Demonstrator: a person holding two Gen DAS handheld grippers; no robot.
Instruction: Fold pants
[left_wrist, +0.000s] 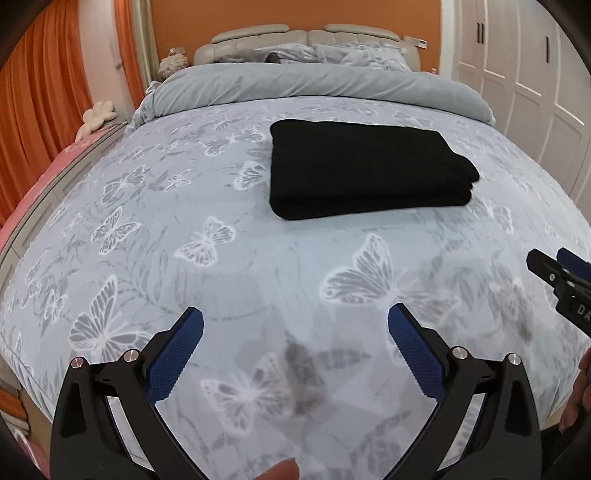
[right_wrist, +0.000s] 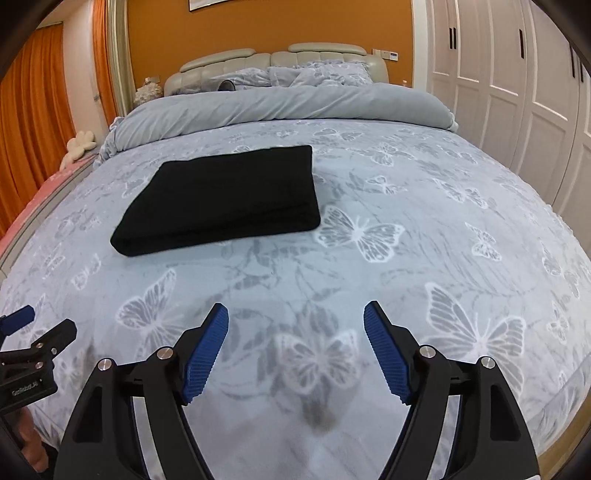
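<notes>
The black pants (left_wrist: 364, 168) lie folded into a neat rectangle on the butterfly-print bedspread (left_wrist: 229, 258), in the middle of the bed. They also show in the right wrist view (right_wrist: 225, 199), up and to the left. My left gripper (left_wrist: 295, 325) is open and empty, held above the bedspread well short of the pants. My right gripper (right_wrist: 295, 321) is open and empty too, also back from the pants. The right gripper's tip shows at the right edge of the left wrist view (left_wrist: 554, 273). The left gripper's tip shows at the left edge of the right wrist view (right_wrist: 33, 328).
A rolled grey duvet (left_wrist: 314, 86) and pillows (left_wrist: 354, 55) lie at the bed's head against a padded headboard (right_wrist: 277, 57). White wardrobe doors (right_wrist: 509, 85) stand to the right. Orange curtains (left_wrist: 40, 110) and a pink ledge (left_wrist: 33, 184) run along the left.
</notes>
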